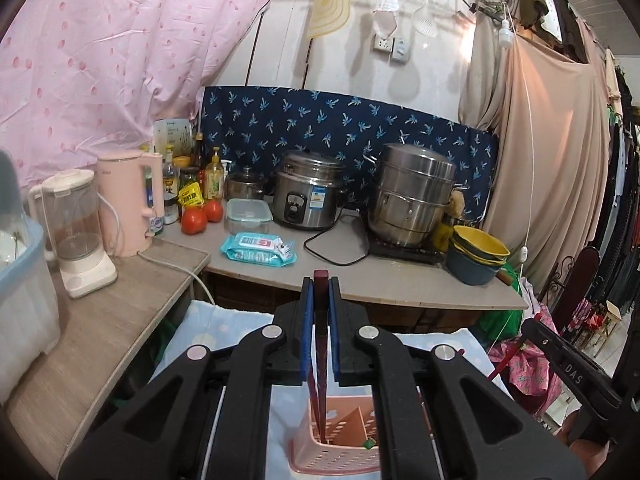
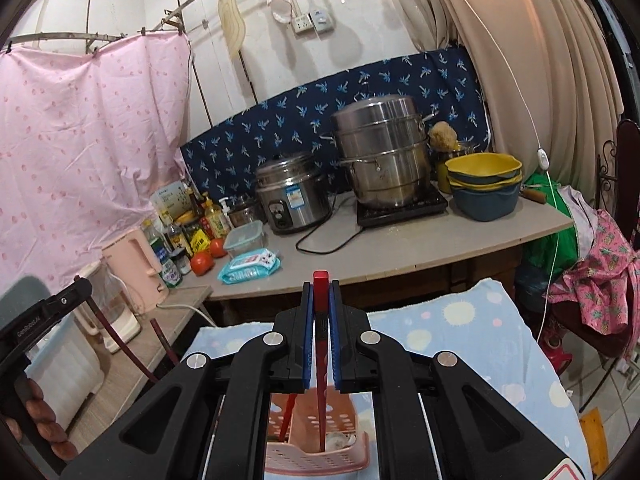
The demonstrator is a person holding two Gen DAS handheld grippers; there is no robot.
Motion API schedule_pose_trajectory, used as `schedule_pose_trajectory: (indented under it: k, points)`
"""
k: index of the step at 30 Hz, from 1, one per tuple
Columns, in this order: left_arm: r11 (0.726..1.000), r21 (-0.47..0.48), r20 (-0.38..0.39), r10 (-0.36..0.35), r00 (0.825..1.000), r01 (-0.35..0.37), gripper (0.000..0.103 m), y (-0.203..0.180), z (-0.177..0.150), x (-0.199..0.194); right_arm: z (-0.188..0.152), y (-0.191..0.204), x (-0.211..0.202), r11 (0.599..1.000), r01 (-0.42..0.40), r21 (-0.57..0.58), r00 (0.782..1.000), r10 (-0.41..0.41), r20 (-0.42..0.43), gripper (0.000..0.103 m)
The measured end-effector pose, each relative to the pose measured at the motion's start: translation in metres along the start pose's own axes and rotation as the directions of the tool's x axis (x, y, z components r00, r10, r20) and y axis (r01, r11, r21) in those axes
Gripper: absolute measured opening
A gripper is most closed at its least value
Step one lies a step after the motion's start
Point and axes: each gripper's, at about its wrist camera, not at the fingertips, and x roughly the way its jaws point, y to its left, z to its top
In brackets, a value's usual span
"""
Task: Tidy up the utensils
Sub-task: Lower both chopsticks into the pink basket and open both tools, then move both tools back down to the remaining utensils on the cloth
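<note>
2 tomatoes [image 1: 202,216], 2 pots [image 1: 412,196].

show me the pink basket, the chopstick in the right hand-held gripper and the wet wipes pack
pink basket [image 2: 316,458], right wrist view, front perforated wall
chopstick [image 2: 320,316], right wrist view, upper shaft between the pads
wet wipes pack [image 1: 259,249], left wrist view, top face

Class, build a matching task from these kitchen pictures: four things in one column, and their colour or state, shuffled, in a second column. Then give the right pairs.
Things:
1. kettle
2. stacked bowls
3. wet wipes pack
4. left hand-held gripper

Colour or state:
A. shut on a dark red chopstick
B. pale pink
C. yellow and blue
D. light blue wrapper

Pairs: 1-B, 2-C, 3-D, 4-A
</note>
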Motion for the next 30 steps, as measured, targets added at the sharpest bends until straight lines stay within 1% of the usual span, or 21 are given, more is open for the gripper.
schedule_pose_trajectory:
  k: [4, 5, 6, 7, 8, 9, 14, 20, 27, 30]
  points:
    - [1.000, 0.000, -0.019, 0.002, 1.000, -0.002, 0.008, 0.003, -0.003, 0.003, -0.004, 0.002, 0.006, 1.000, 0.007, -0.019, 1.000, -0.008, -0.020, 0.008]
    - [1.000, -0.004, -0.020, 0.011, 1.000, -0.011, 0.011, 0.004, -0.004, 0.003, -0.005, 0.003, 0.005, 1.000, 0.013, -0.024, 1.000, -0.013, -0.018, 0.012]
    - [1.000, -0.007, -0.019, 0.017, 1.000, -0.018, 0.024, 0.005, -0.005, 0.003, -0.006, 0.003, 0.004, 0.999, 0.024, -0.030, 1.000, -0.025, -0.014, 0.022]
    - [1.000, -0.010, -0.022, 0.026, 0.999, -0.026, 0.033, 0.006, -0.007, 0.003, -0.007, 0.004, 0.003, 0.999, 0.031, -0.034, 0.999, -0.032, -0.011, 0.028]
    - [0.999, -0.014, -0.022, 0.037, 0.999, -0.038, 0.049, 0.007, -0.009, 0.002, -0.007, 0.004, 0.001, 0.999, 0.037, -0.035, 0.999, -0.037, -0.003, 0.035]
    - [0.999, -0.020, -0.016, 0.047, 0.999, -0.047, 0.051, 0.009, -0.011, 0.001, -0.008, 0.004, -0.001, 0.999, 0.040, -0.035, 0.999, -0.040, 0.003, 0.036]
    - [0.998, -0.019, -0.034, 0.056, 0.998, -0.056, 0.051, 0.013, -0.018, -0.003, -0.012, 0.003, -0.011, 0.998, 0.046, -0.049, 0.999, -0.046, 0.008, 0.036]
    - [0.998, 0.008, -0.046, 0.070, 0.996, -0.070, 0.051, 0.013, -0.032, -0.019, -0.023, -0.001, -0.023, 0.998, 0.042, -0.044, 0.999, -0.042, -0.002, 0.037]
    - [0.996, 0.034, -0.075, 0.090, 0.993, -0.087, 0.051, 0.015, -0.055, -0.041, -0.057, -0.005, -0.046, 0.998, 0.037, -0.040, 0.998, -0.039, -0.050, 0.038]
    - [0.993, 0.060, -0.093, 0.105, 0.990, -0.099, 0.051, 0.013, -0.069, -0.052, -0.075, -0.002, -0.057, 0.996, 0.051, -0.075, 0.996, -0.056, -0.071, 0.038]
